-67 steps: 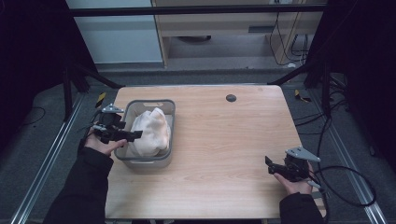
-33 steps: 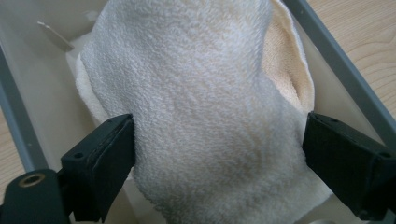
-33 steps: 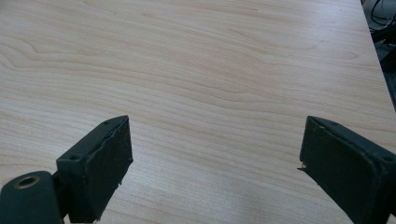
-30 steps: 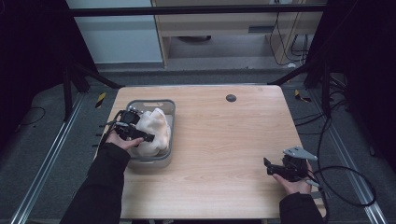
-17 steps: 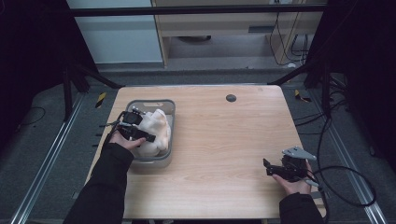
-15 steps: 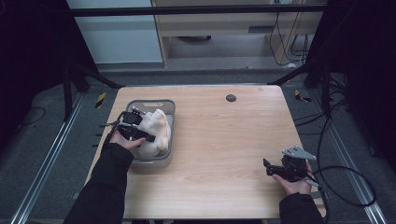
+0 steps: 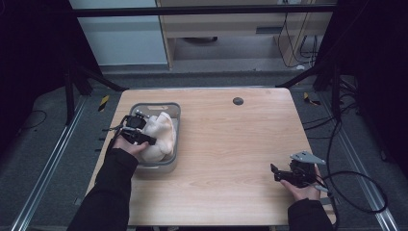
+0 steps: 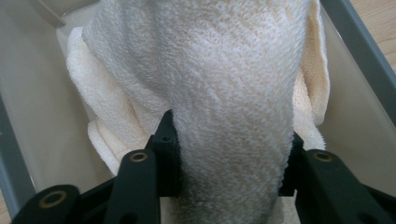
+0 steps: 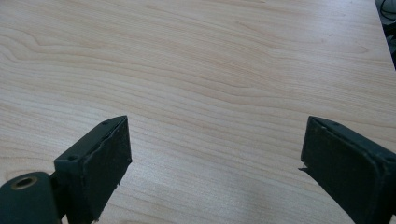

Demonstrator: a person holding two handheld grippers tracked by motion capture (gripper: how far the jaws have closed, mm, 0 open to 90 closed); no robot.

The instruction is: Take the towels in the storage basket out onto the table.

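Pinching cream towel (image 8: 233, 93) in grey bin (image 7: 171, 166) — left hand-held gripper (image 8: 229, 154) just closed, right hand-held gripper (image 9: 215, 163) agape.

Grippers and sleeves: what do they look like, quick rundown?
Both tools are black. The left tool has thin black wires at its back. The right tool carries a grey three-cornered plate on top and trails a thick black cable that loops off the table edge. Flat black pads; brass-ringed holes in the arms. Dark long sleeves on both forearms.

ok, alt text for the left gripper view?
The left tool pinches a thick fold of cream terry towel between its two black jaws. The towel lies bunched in a grey bin, with wooden table at the upper right corner.
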